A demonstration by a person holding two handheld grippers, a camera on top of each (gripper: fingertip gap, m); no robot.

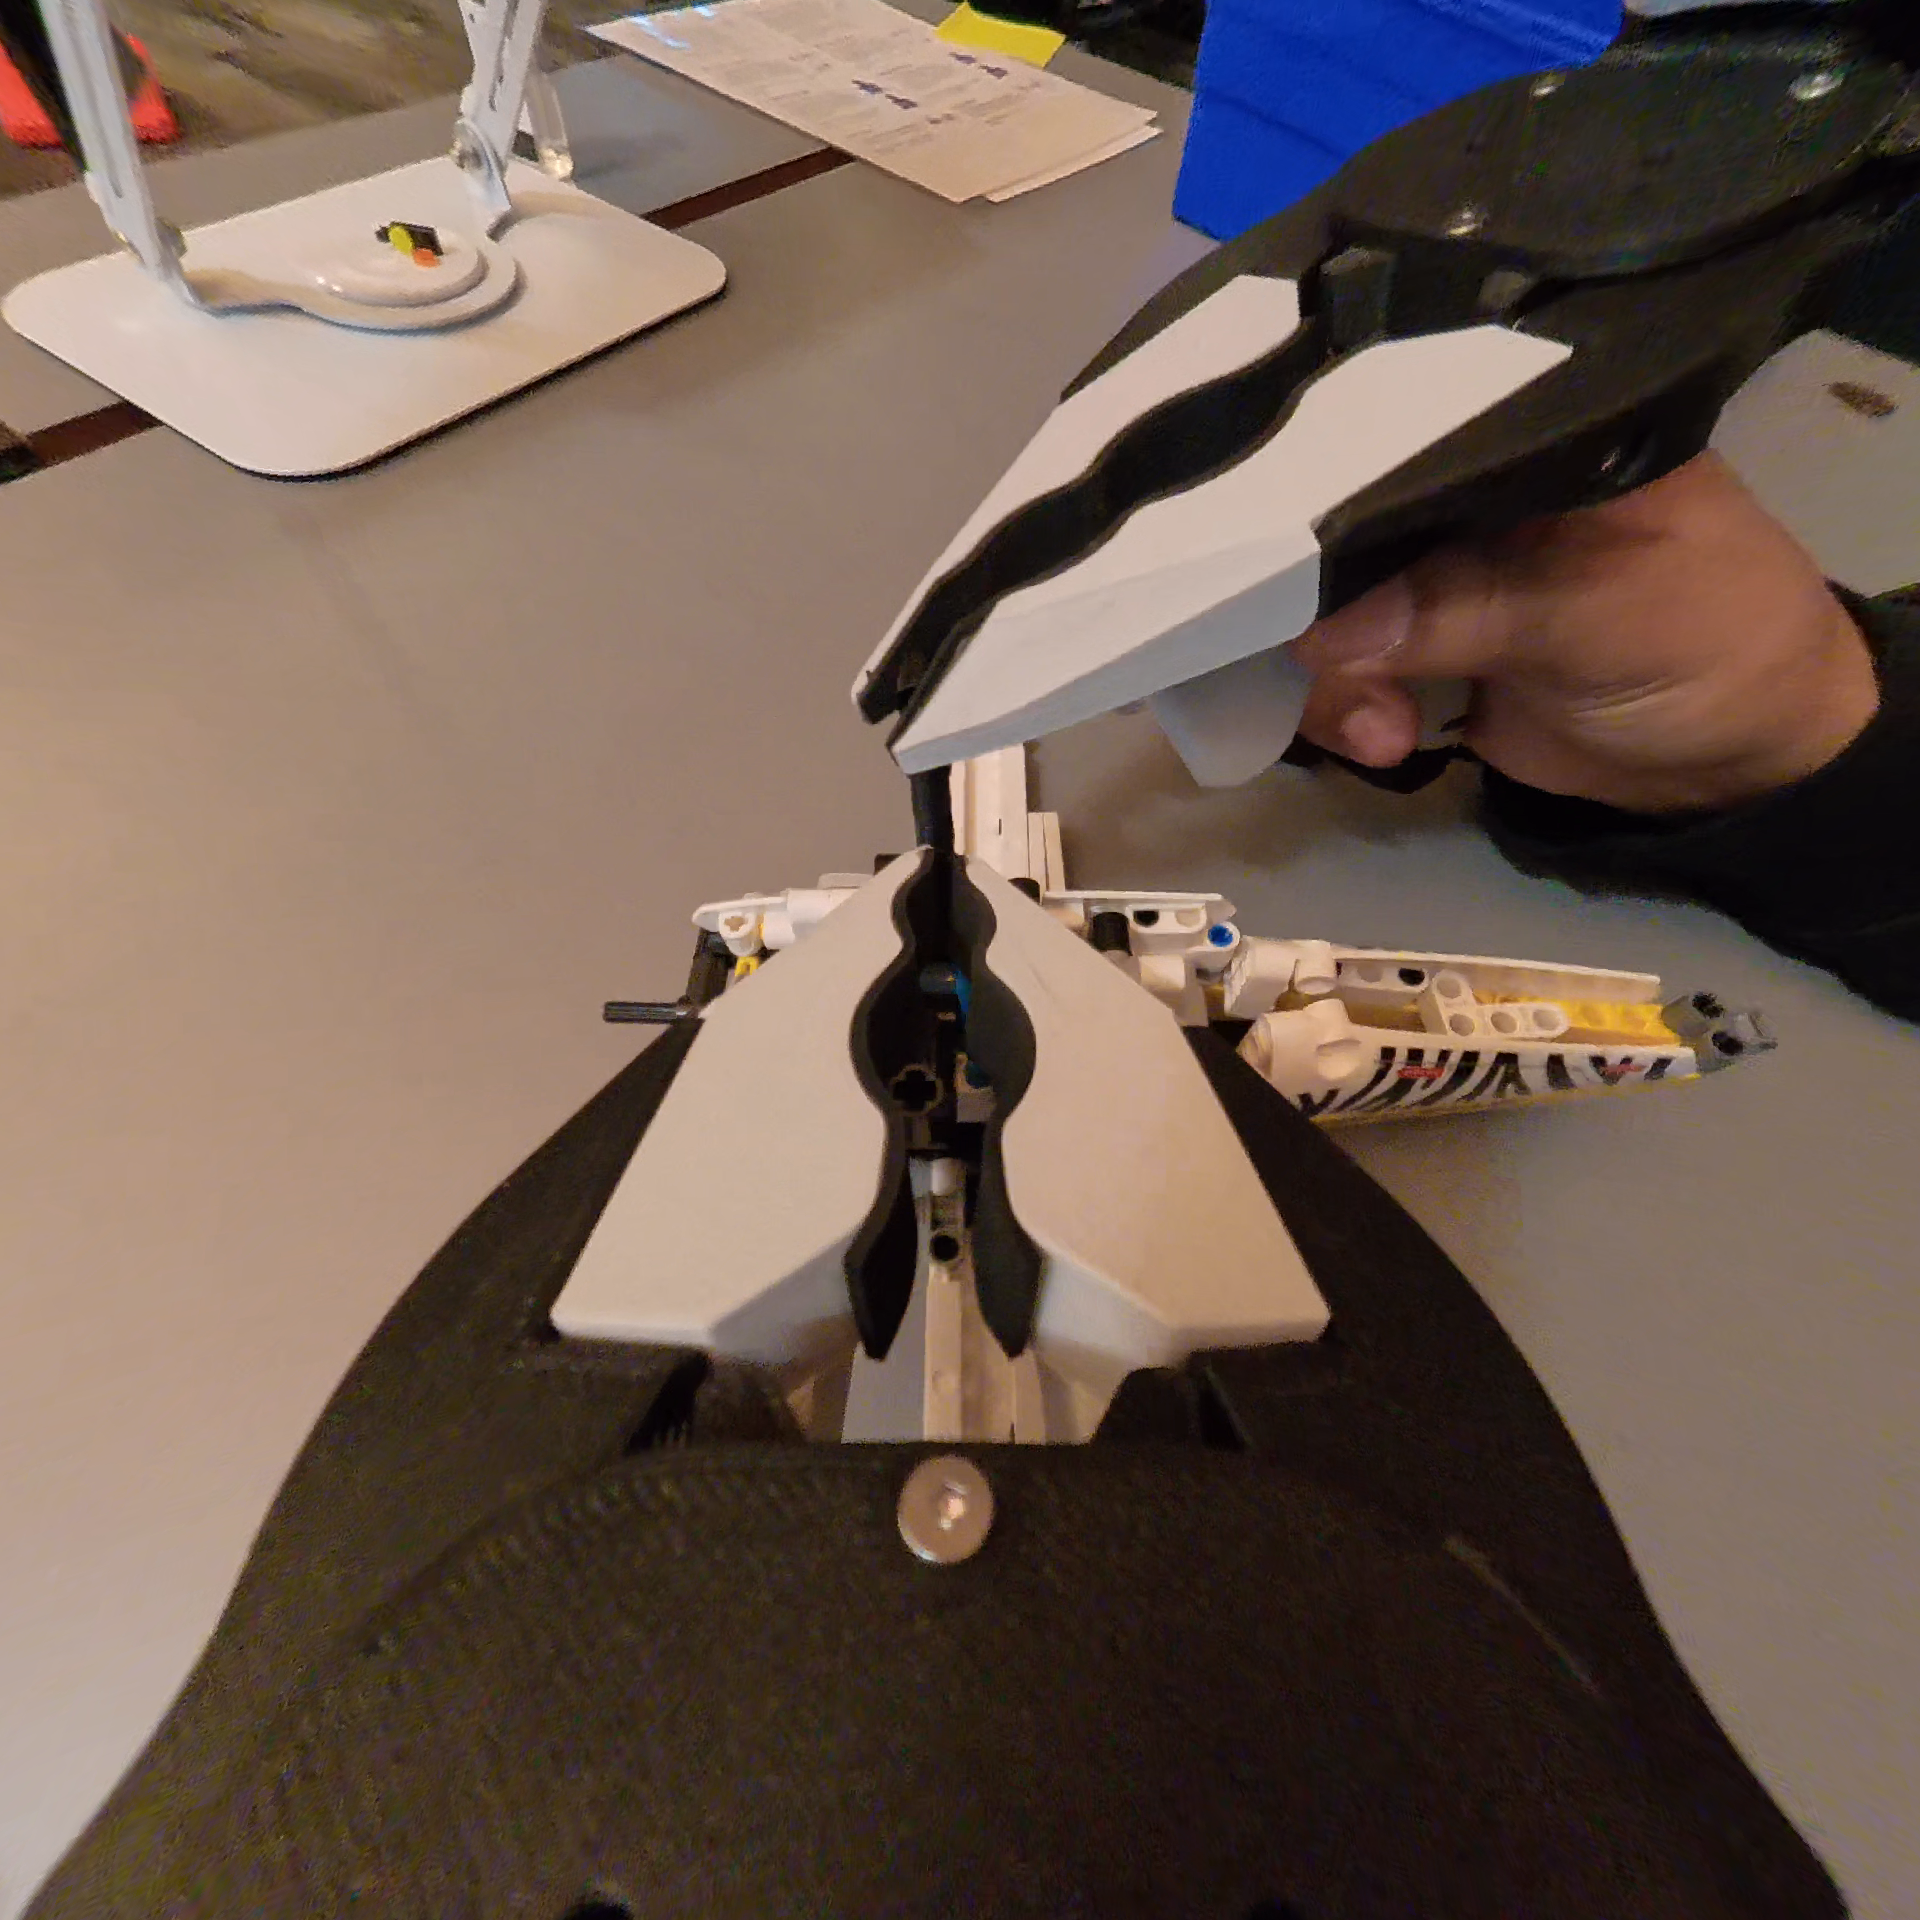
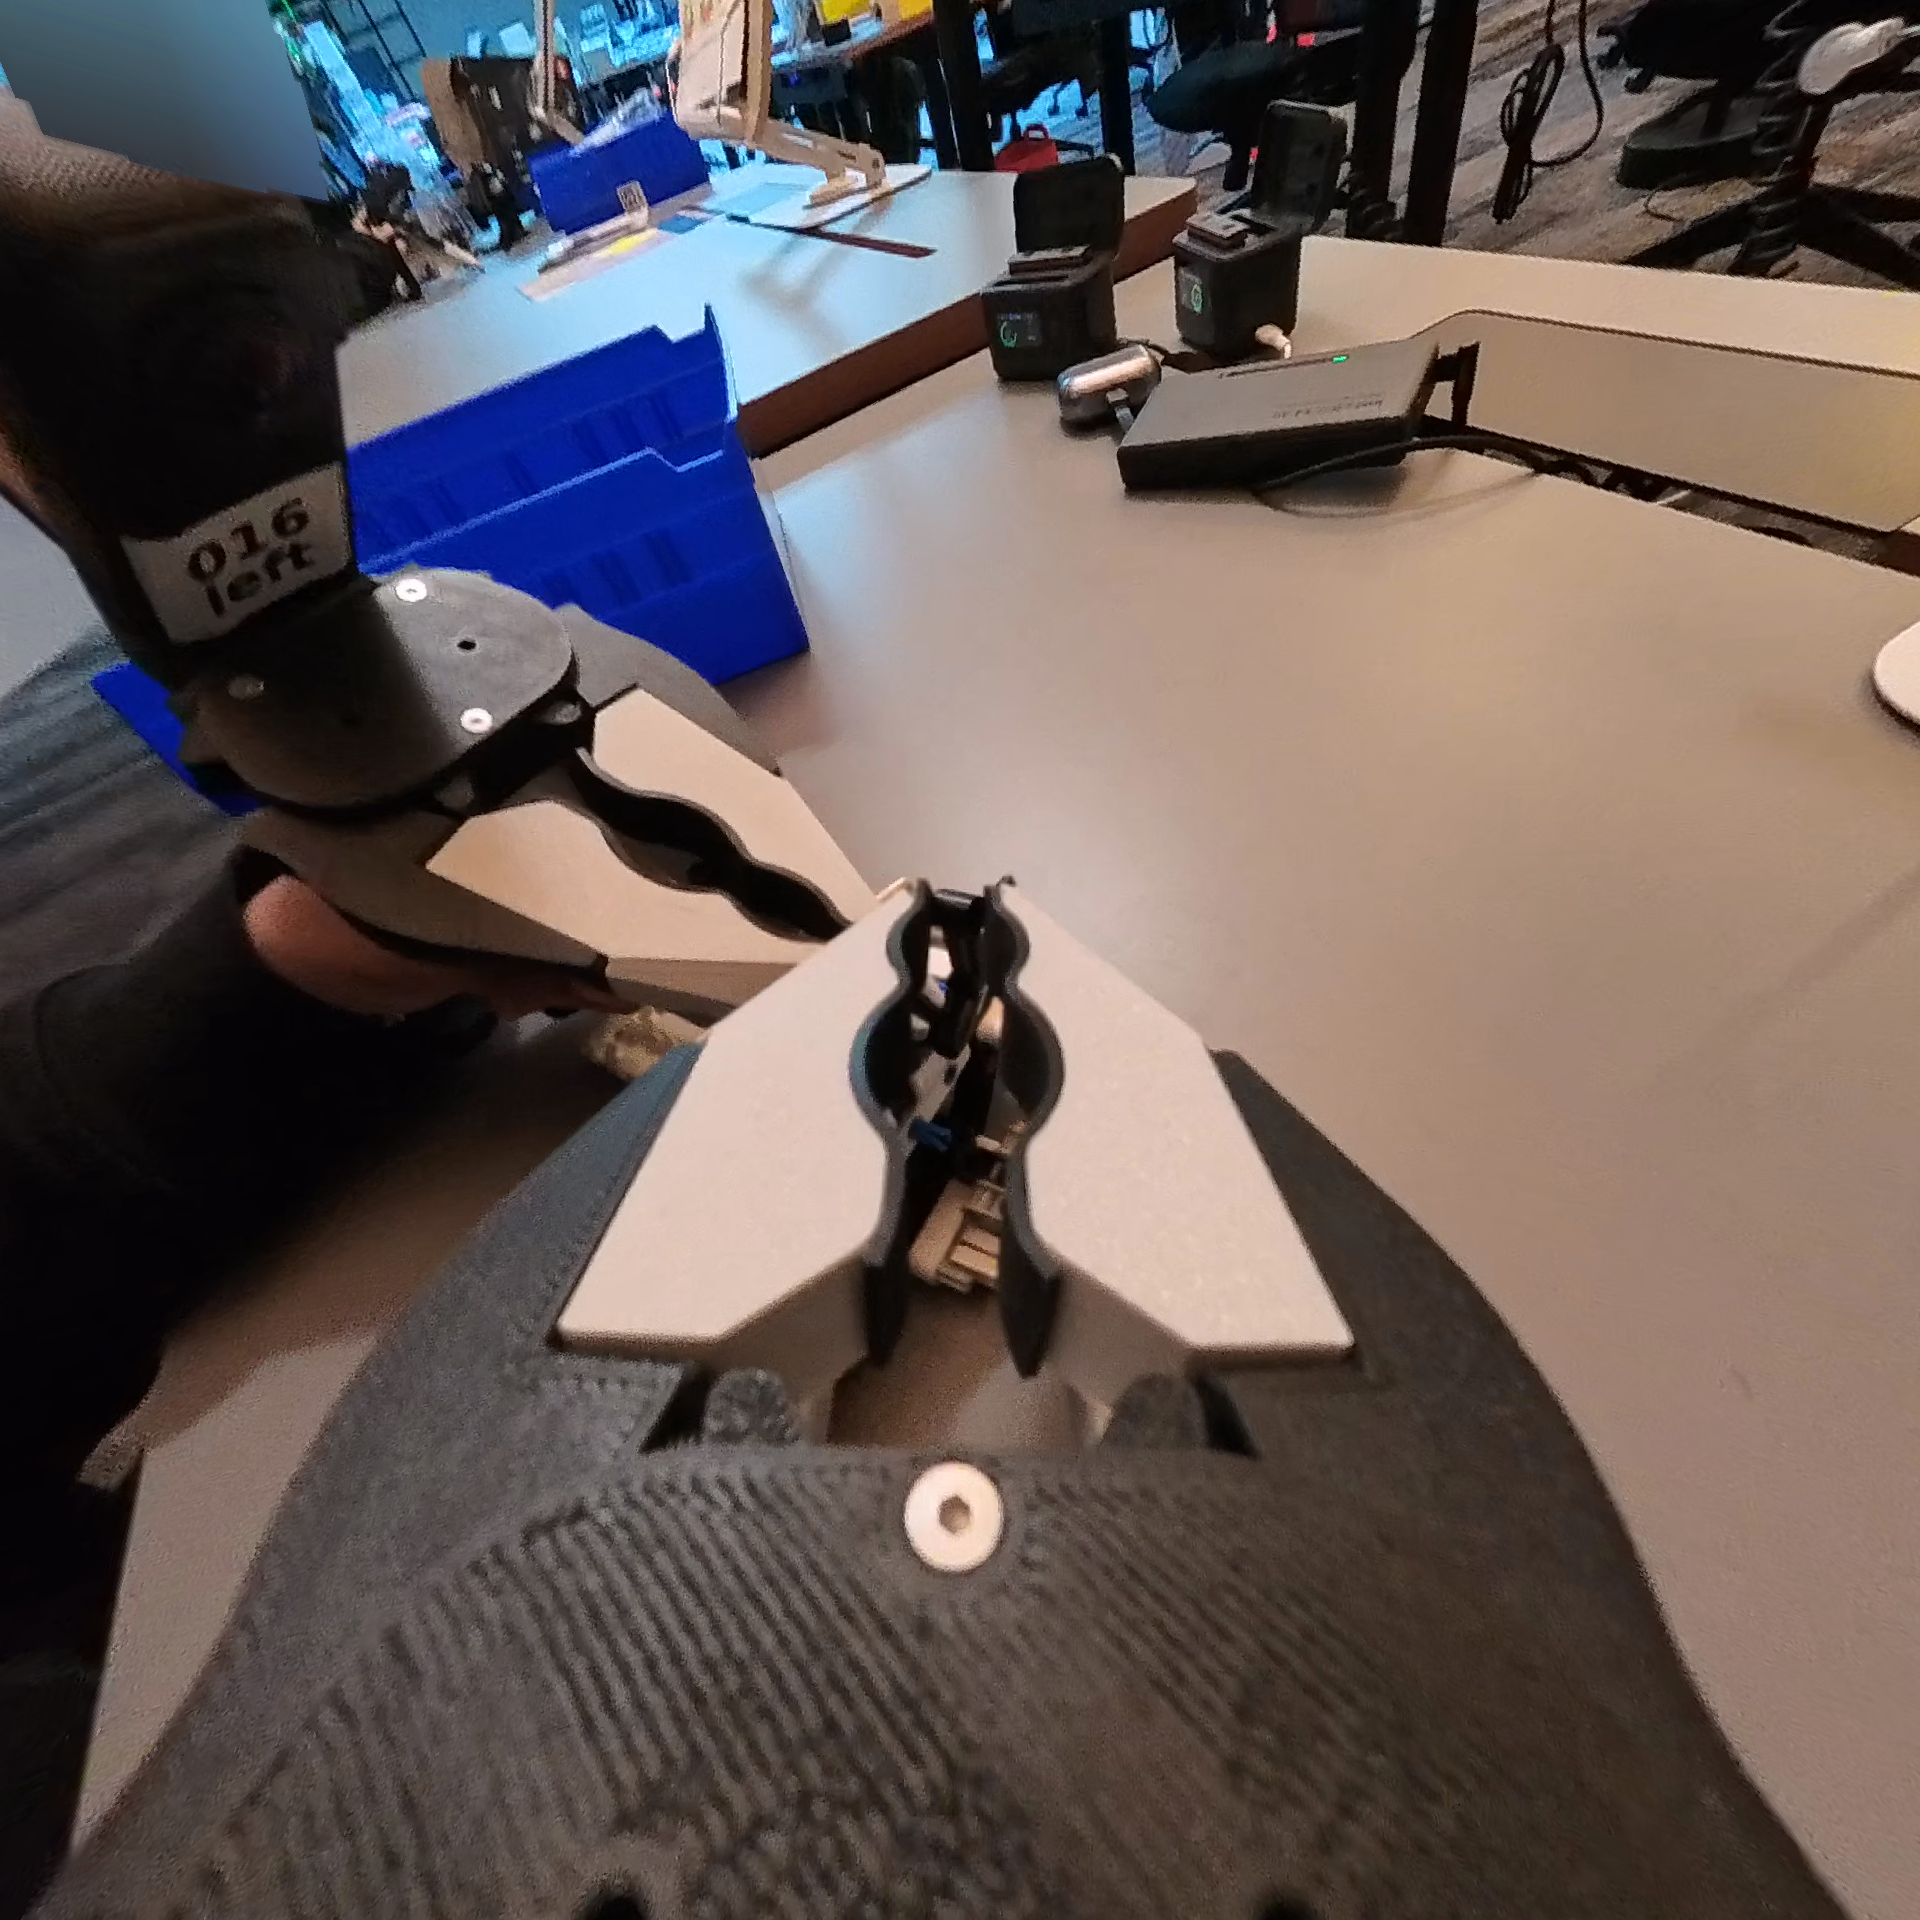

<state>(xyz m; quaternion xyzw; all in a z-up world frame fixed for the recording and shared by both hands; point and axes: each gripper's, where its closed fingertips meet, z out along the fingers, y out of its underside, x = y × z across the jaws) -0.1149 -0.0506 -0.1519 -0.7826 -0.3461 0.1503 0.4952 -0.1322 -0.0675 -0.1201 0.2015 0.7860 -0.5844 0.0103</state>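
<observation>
A white and yellow brick-built model (image 1: 1455,1039) with black stripes lies on the grey table (image 1: 416,831). My left gripper (image 1: 940,862) hovers over its middle with its fingers together. A black rod (image 1: 928,805) stands just beyond the left gripper's tips. My right gripper (image 1: 902,732) comes down from the upper right and is shut on the rod's top end. In the right wrist view the right gripper (image 2: 961,899) pinches the black rod (image 2: 954,902) at its tips. The left gripper (image 2: 821,920) lies close on its left, its tips hidden behind the right finger.
A white stand base (image 1: 364,301) and paper sheets (image 1: 894,94) lie at the back left. A blue bin (image 2: 582,520) stands behind the left gripper. Black devices with cables (image 2: 1268,416) sit at the back right. A person's hand (image 1: 1558,644) grips the right gripper's handle. The grippers are tip to tip, or close to it.
</observation>
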